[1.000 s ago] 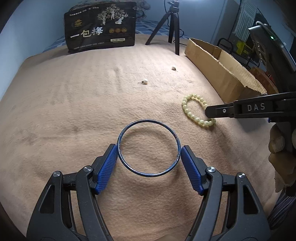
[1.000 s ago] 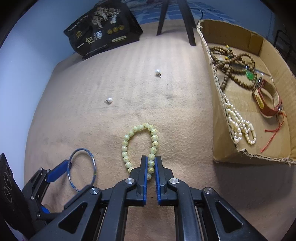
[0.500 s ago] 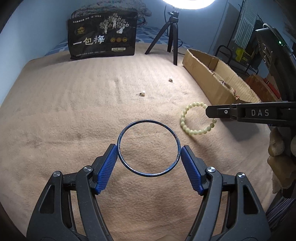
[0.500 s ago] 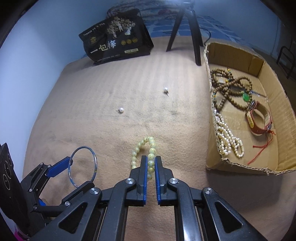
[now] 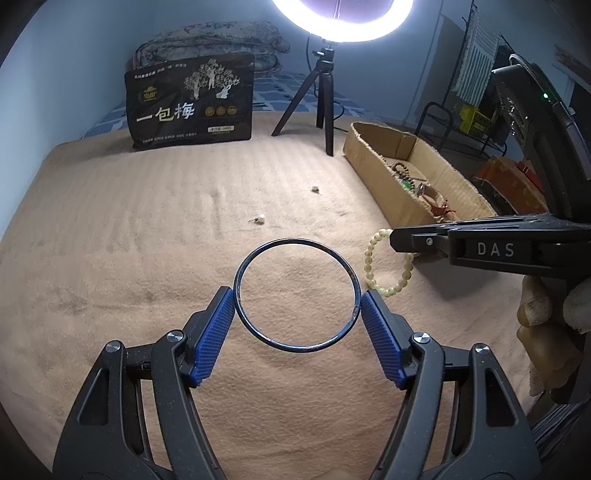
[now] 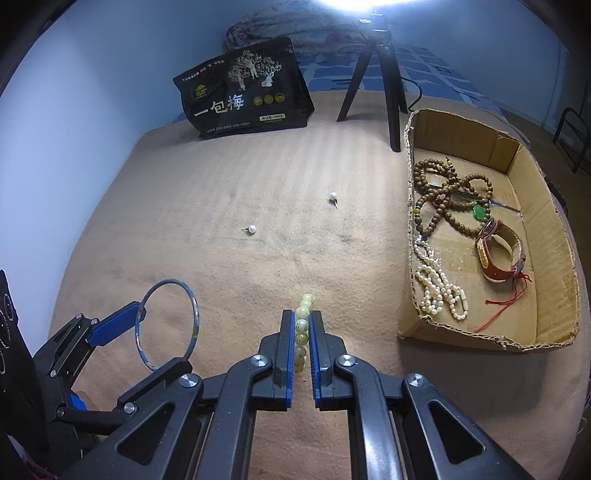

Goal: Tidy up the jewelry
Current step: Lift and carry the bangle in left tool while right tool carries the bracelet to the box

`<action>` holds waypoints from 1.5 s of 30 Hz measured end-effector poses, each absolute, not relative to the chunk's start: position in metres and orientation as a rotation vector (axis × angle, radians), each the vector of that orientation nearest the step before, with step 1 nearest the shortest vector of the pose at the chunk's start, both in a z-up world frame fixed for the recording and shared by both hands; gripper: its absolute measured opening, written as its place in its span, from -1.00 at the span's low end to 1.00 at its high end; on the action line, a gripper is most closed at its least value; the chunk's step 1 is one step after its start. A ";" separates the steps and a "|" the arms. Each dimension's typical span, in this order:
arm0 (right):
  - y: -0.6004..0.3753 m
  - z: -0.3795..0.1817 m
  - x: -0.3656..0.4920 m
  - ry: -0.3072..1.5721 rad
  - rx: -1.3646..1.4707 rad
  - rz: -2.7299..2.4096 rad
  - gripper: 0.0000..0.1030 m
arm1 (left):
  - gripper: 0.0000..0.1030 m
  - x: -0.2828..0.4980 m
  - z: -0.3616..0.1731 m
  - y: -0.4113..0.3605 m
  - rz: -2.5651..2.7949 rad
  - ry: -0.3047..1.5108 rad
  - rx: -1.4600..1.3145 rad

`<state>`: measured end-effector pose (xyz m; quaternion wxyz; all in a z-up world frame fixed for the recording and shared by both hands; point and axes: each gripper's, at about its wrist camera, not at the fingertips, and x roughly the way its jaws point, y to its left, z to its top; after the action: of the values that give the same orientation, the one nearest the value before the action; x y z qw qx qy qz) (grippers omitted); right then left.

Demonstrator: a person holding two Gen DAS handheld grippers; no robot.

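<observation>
A tan ribbed blanket [image 5: 147, 240] covers the bed, with a black printed pouch bag [image 5: 190, 101] standing at its far edge beside a black tripod [image 5: 323, 99] under a bright ring light [image 5: 343, 20]. To the right lies an open brown cardboard box [image 6: 546, 236] holding a brown wooden bead necklace [image 6: 443, 199], a red leather bracelet [image 6: 498, 254] and a white pearl strand [image 6: 439, 288]. The left claw [image 5: 297, 306] grips a thin dark-blue metal bangle [image 5: 295, 293] across its width between blue ribbed pads, holding it above the blanket at the near left. The right claw [image 6: 302, 334], just to its right, is closed on a pale green bead bracelet [image 6: 303, 325], which hangs from its tips clear of the blanket, near the box. Two small white pearl earrings, one left [image 6: 252, 229] and one farther right [image 6: 333, 195], lie apart on the blanket farther off.
</observation>
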<state>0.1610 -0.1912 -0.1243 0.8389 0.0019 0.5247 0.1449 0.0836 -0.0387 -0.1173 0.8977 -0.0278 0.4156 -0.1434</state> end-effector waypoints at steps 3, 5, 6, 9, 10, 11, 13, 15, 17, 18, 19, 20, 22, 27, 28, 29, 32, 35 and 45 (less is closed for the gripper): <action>-0.194 -0.119 0.160 1.099 0.006 0.307 -0.91 | 0.40 0.084 -0.114 -0.042 -0.303 0.854 -0.057; -0.197 -0.117 0.159 1.093 0.014 0.307 -0.91 | 0.40 0.084 -0.112 -0.044 -0.306 0.850 -0.058; -0.198 -0.115 0.159 1.090 0.017 0.307 -0.91 | 0.40 0.085 -0.111 -0.045 -0.308 0.847 -0.058; -0.203 -0.110 0.158 1.078 0.022 0.309 -0.91 | 0.40 0.086 -0.108 -0.050 -0.314 0.843 -0.055; -0.205 -0.107 0.158 1.071 0.024 0.309 -0.91 | 0.40 0.088 -0.107 -0.052 -0.316 0.841 -0.055; -0.208 -0.104 0.158 1.064 0.030 0.310 -0.91 | 0.40 0.090 -0.106 -0.053 -0.318 0.839 -0.056; -0.213 -0.097 0.158 1.048 0.041 0.309 -0.91 | 0.40 0.093 -0.103 -0.057 -0.325 0.833 -0.055; -0.219 -0.091 0.159 1.036 0.050 0.308 -0.91 | 0.40 0.096 -0.098 -0.061 -0.333 0.824 -0.056; -0.226 -0.084 0.160 1.022 0.066 0.307 -0.91 | 0.40 0.099 -0.094 -0.065 -0.339 0.815 -0.058; -0.229 -0.082 0.162 1.017 0.072 0.306 -0.91 | 0.40 0.101 -0.092 -0.068 -0.342 0.810 -0.058; -0.234 -0.077 0.163 1.007 0.080 0.303 -0.91 | 0.40 0.103 -0.089 -0.070 -0.346 0.804 -0.058; -0.238 -0.074 0.163 0.999 0.086 0.300 -0.91 | 0.40 0.105 -0.087 -0.073 -0.350 0.799 -0.059; -0.249 -0.067 0.165 0.981 0.104 0.292 -0.91 | 0.40 0.108 -0.083 -0.078 -0.358 0.791 -0.058; -0.274 -0.051 0.172 0.932 0.127 0.255 -0.91 | 0.40 0.119 -0.072 -0.096 -0.386 0.773 -0.052; -0.280 -0.048 0.175 0.920 0.128 0.244 -0.91 | 0.40 0.121 -0.071 -0.100 -0.391 0.770 -0.052; -0.284 -0.046 0.176 0.912 0.129 0.237 -0.91 | 0.40 0.123 -0.070 -0.104 -0.397 0.768 -0.051; -0.296 -0.043 0.181 0.897 0.126 0.213 -0.91 | 0.40 0.130 -0.068 -0.118 -0.417 0.765 -0.047; -0.307 -0.043 0.187 0.887 0.120 0.188 -0.91 | 0.40 0.139 -0.067 -0.133 -0.437 0.764 -0.041; -0.335 -0.049 0.218 0.854 0.100 0.128 -0.91 | 0.40 0.172 -0.075 -0.170 -0.467 0.769 -0.037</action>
<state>0.2177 -0.3354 -0.0489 0.9070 0.0487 0.4137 0.0622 0.1717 -0.1698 -0.0751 0.9004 -0.0177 0.3715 -0.2256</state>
